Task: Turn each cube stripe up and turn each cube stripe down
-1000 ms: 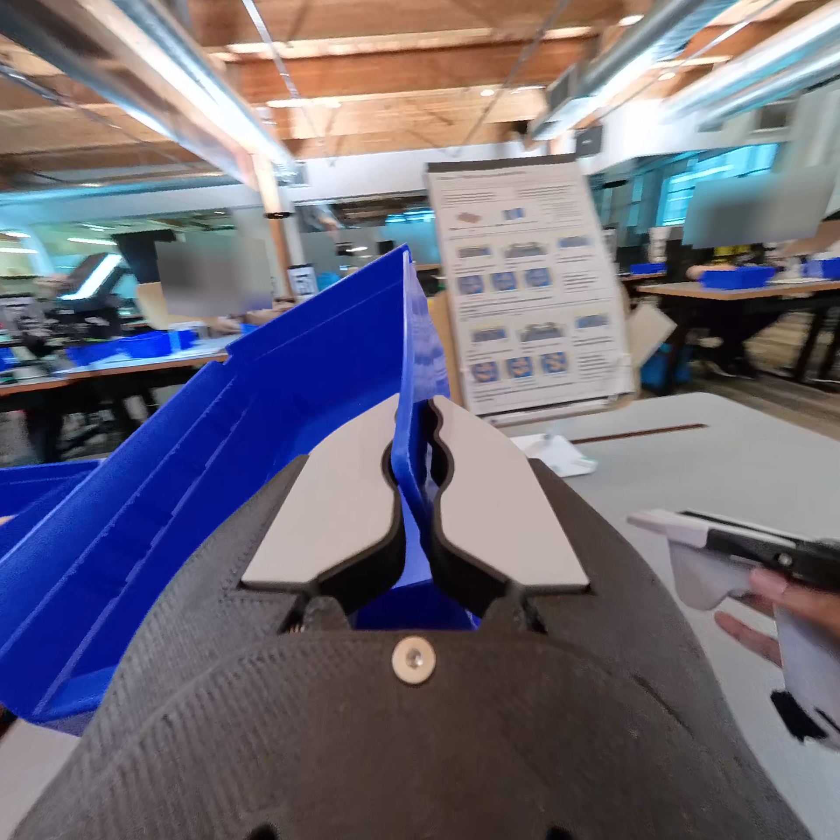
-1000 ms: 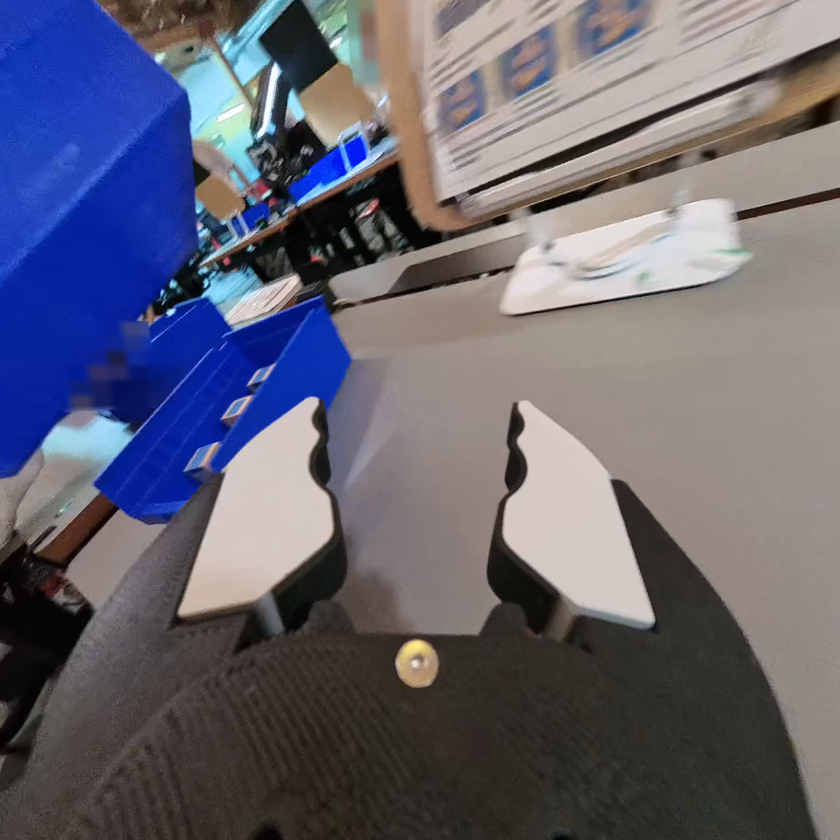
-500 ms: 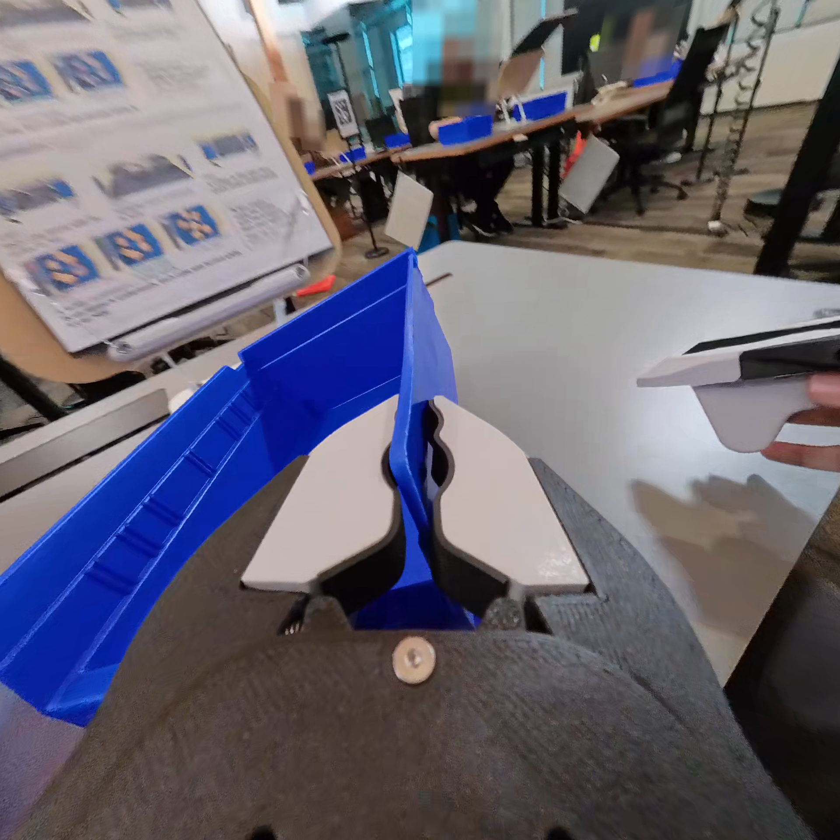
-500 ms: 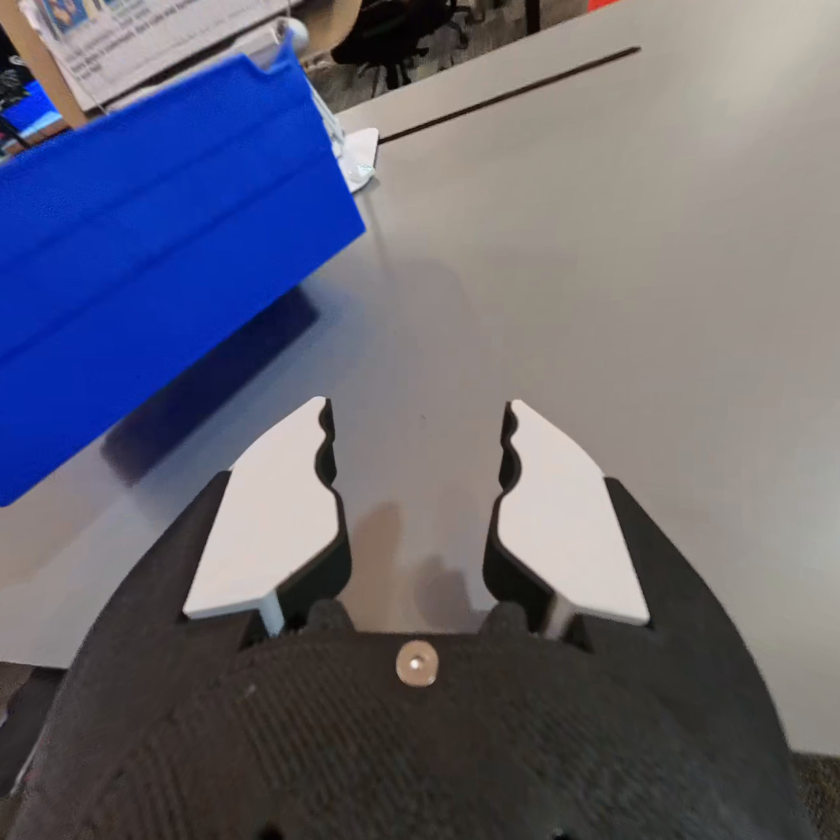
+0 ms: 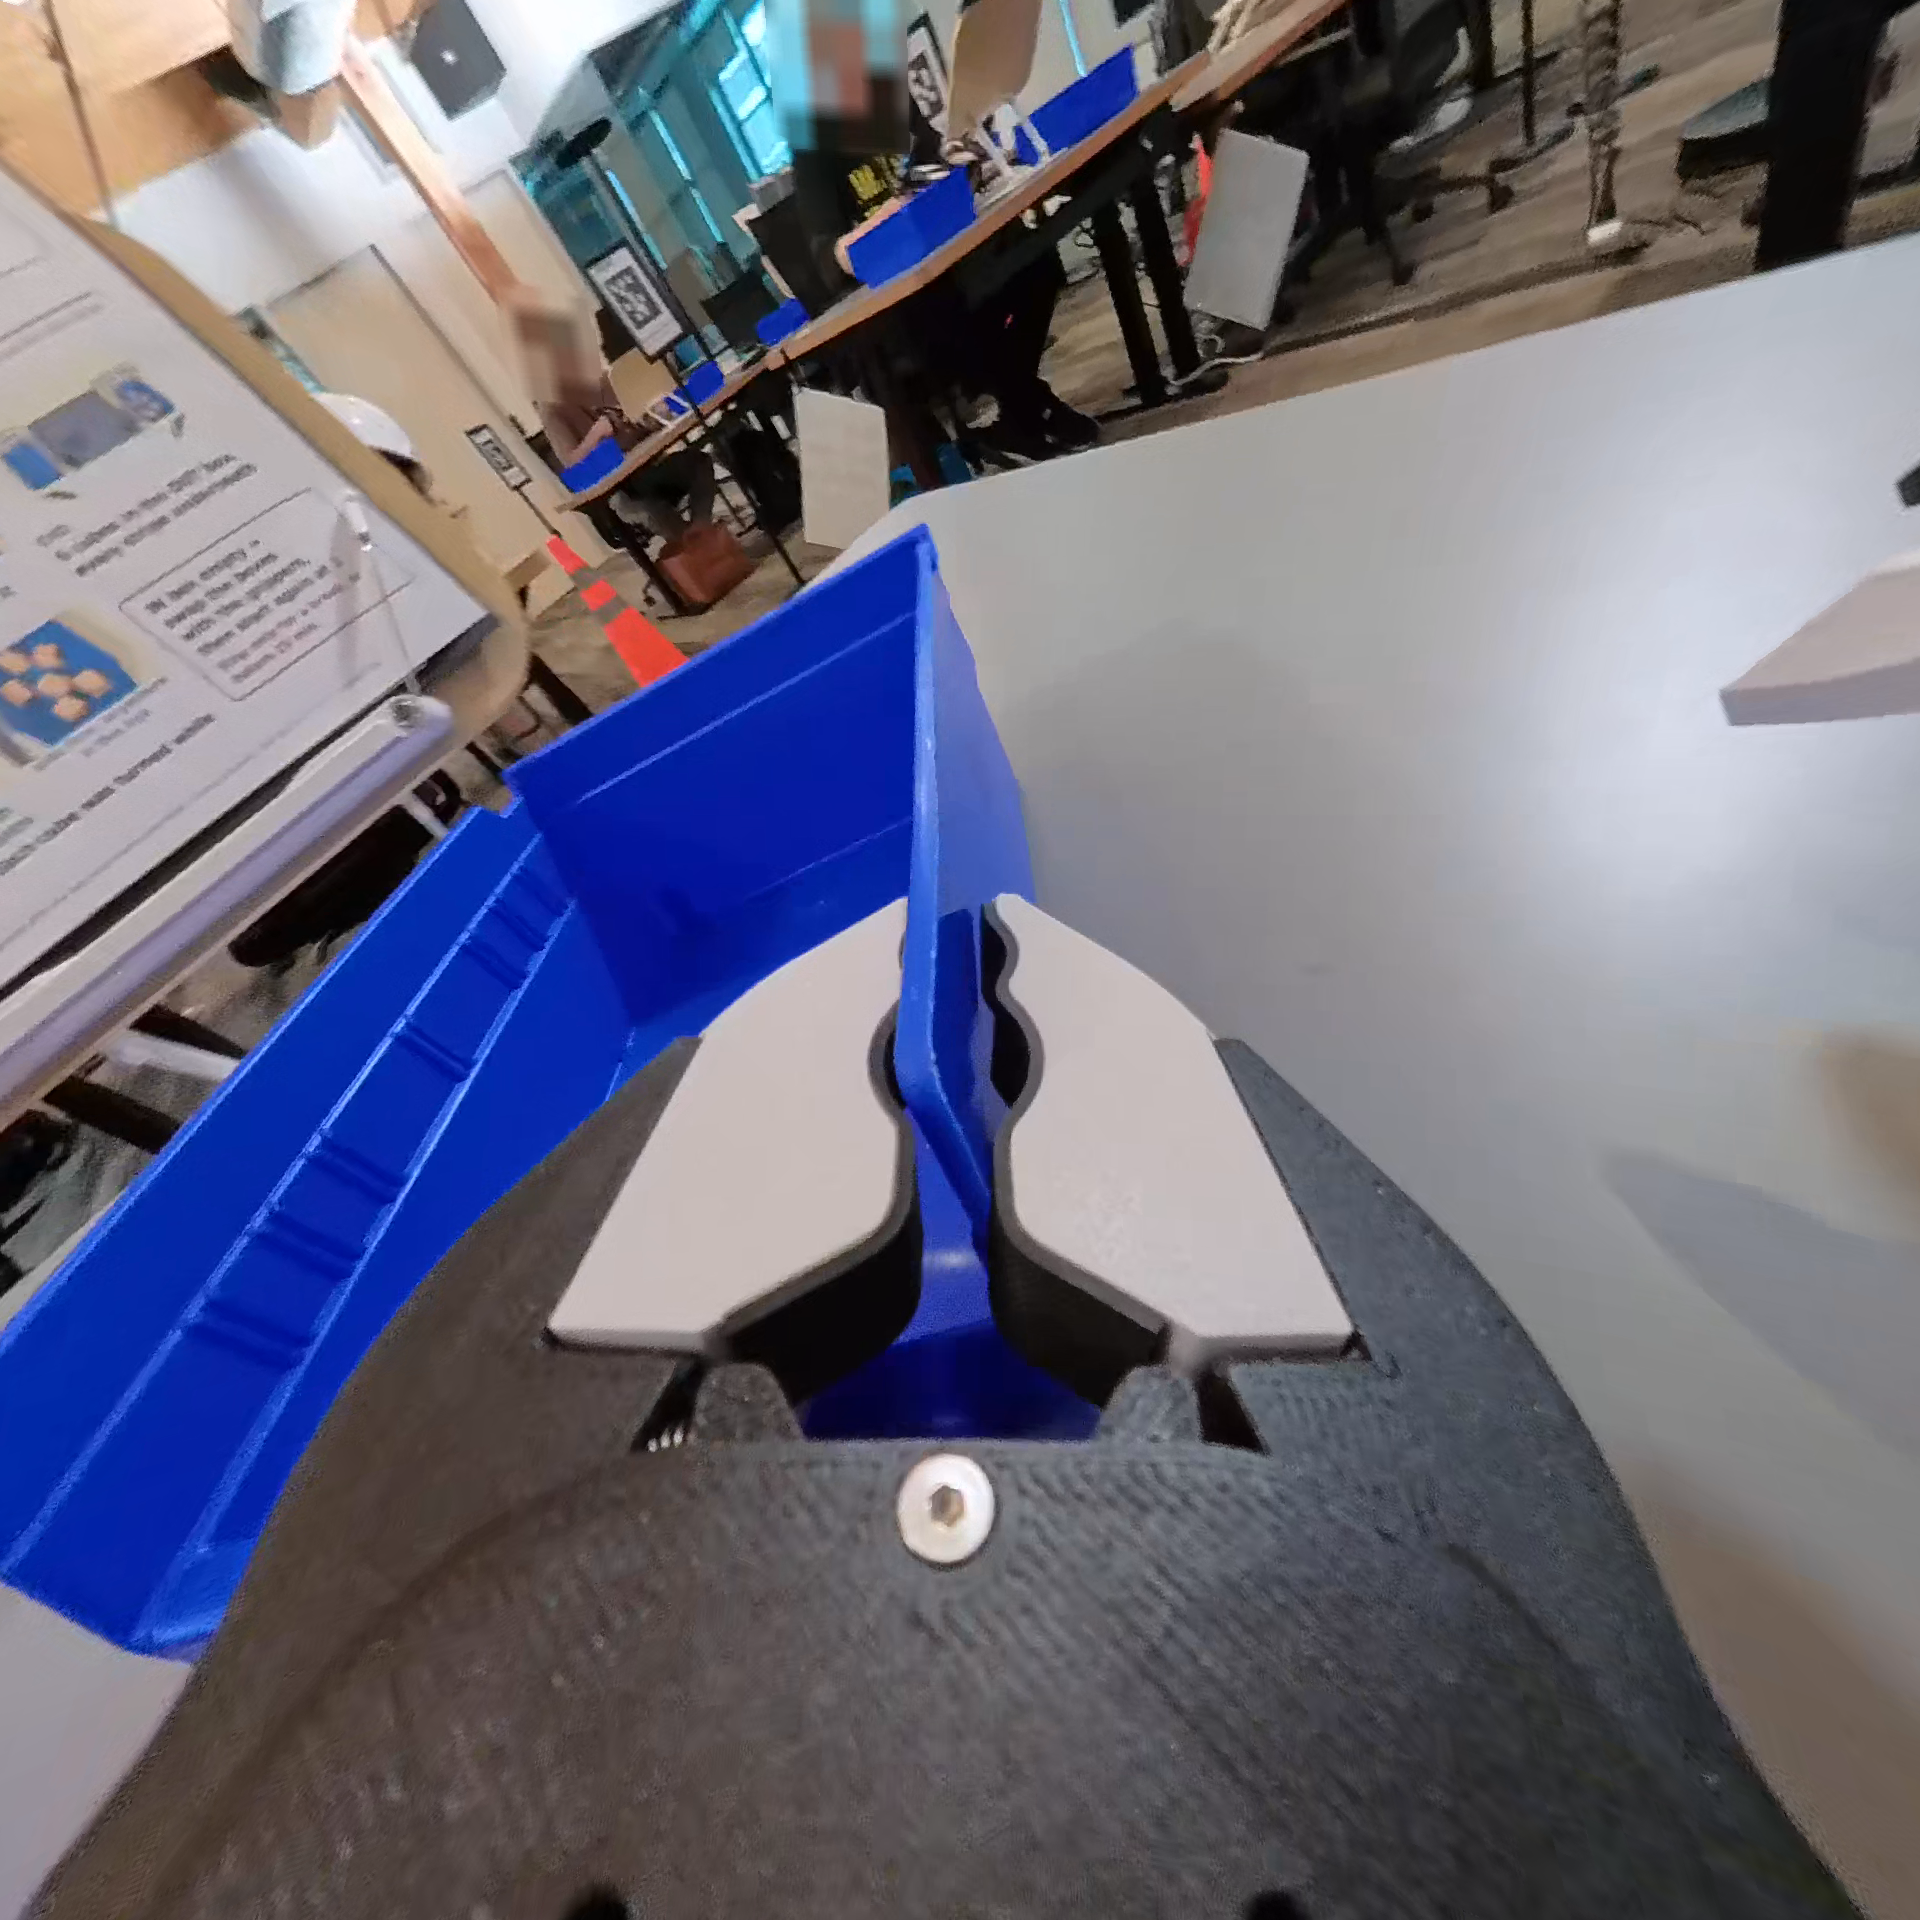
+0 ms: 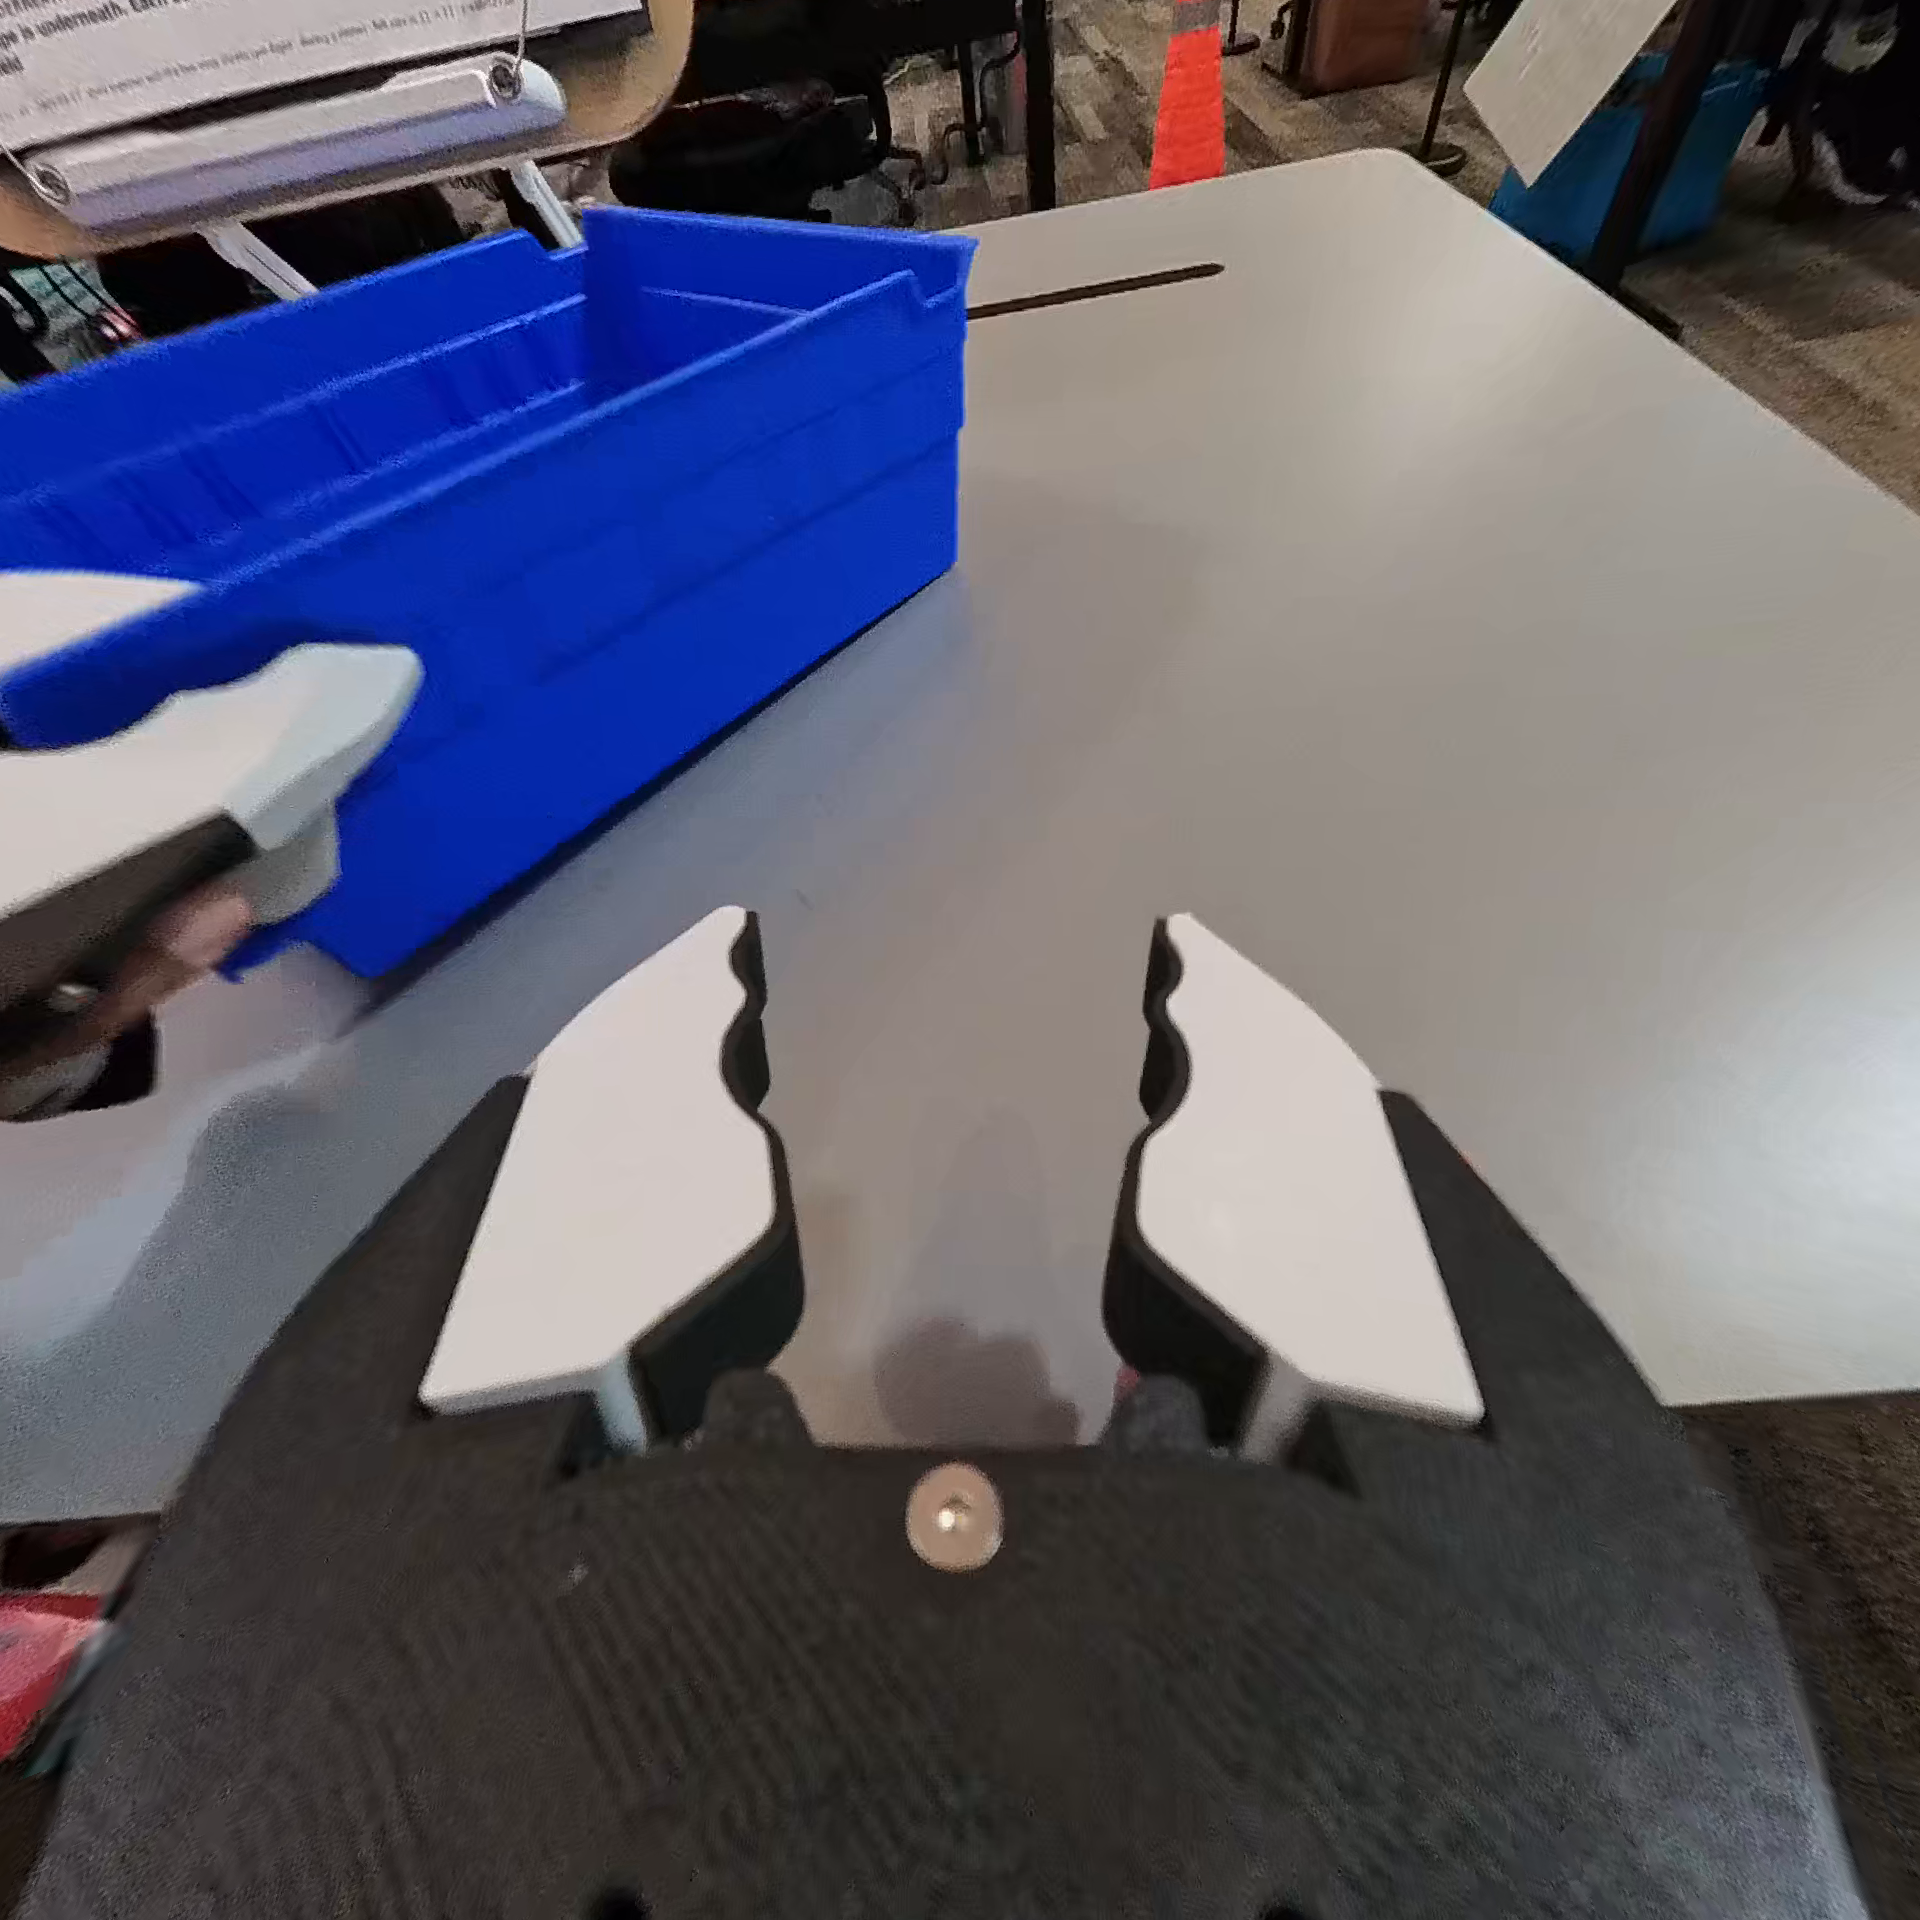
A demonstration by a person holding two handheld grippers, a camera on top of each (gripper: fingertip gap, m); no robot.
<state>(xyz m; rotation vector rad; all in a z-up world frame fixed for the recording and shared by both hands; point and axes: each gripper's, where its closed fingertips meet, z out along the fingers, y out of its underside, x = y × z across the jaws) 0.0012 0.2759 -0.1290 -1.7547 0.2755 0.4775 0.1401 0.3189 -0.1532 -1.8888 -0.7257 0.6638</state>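
There are two tongs, the left tongs (image 5: 943, 1023) and the right tongs (image 6: 954, 997), one blue bin (image 6: 644, 499), one grey worktop (image 6: 1351, 644), one instruction board (image 5: 156, 582) and one orange cone (image 6: 1188, 94).

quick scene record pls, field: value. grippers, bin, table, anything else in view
left gripper: shut on the long side wall of the blue bin
right gripper: open, holding nothing, above the grey table
bin position: at the table's left part, beside the right gripper; whether it rests flat is unclear
bin contents: no cubes visible in the parts shown
cubes: none in view
instruction board: stands behind the bin
background: orange cone on the floor, other desks
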